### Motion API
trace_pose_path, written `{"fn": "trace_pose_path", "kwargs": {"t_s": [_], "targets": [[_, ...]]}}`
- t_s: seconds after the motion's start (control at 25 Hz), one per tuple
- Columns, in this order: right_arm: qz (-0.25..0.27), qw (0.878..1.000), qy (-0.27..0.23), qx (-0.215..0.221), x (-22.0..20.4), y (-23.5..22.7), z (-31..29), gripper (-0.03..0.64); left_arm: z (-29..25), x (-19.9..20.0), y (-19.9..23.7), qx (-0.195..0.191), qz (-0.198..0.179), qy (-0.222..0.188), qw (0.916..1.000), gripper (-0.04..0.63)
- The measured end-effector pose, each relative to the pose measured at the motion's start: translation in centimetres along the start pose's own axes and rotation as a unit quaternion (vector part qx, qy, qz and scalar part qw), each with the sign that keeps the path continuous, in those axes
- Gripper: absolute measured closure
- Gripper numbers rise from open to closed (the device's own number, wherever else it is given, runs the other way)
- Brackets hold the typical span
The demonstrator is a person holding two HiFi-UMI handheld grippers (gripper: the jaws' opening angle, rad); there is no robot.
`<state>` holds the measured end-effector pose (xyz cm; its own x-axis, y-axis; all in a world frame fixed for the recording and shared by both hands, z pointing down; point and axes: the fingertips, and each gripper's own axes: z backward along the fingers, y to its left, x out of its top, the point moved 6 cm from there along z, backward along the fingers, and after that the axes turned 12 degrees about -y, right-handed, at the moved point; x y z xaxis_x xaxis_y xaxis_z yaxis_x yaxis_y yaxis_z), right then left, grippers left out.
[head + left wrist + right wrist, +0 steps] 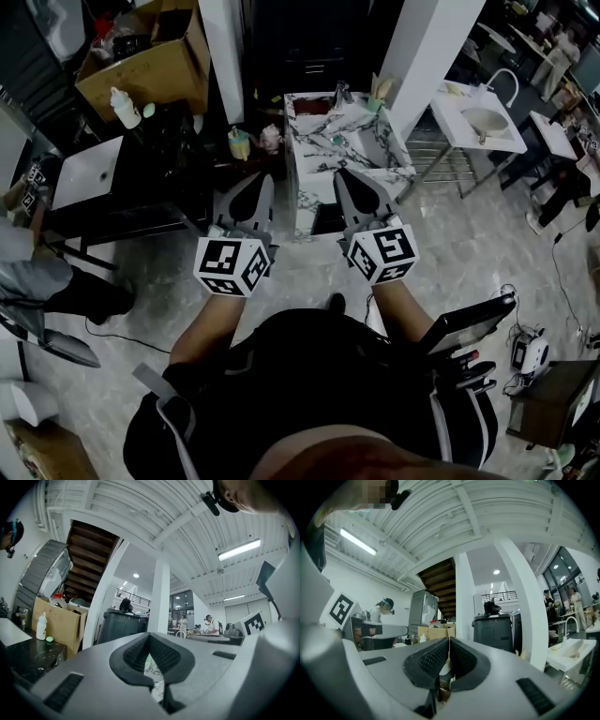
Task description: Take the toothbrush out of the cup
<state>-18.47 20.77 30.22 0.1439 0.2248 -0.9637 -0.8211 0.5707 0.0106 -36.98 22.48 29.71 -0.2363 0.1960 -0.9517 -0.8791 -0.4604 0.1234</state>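
The left gripper (pixel 255 187) and the right gripper (pixel 349 178) are both clenched at centre frame, pads together on nothing. Just beyond their tips is a marble counter (pixel 328 141). A small cup (pixel 379 94) stands at its far end, upper centre. Its contents are too small to tell as a toothbrush.

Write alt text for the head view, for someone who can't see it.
Seen from above, a person holds a left gripper and a right gripper, both shut, side by side, pointing toward a marble-topped counter ahead. A cardboard box sits at upper left, a white sink at upper right.
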Motion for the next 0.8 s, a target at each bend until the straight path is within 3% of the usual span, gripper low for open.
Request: {"fn": "trace_pose_path", "kwargs": {"t_s": [0.8], "targets": [[-0.024, 0.999, -0.005, 0.033, 0.0, -14.3, 0.5, 0.592, -11.6, -4.1, -7.7, 0.023, -0.014, 0.009, 0.9996, 0.595]]}}
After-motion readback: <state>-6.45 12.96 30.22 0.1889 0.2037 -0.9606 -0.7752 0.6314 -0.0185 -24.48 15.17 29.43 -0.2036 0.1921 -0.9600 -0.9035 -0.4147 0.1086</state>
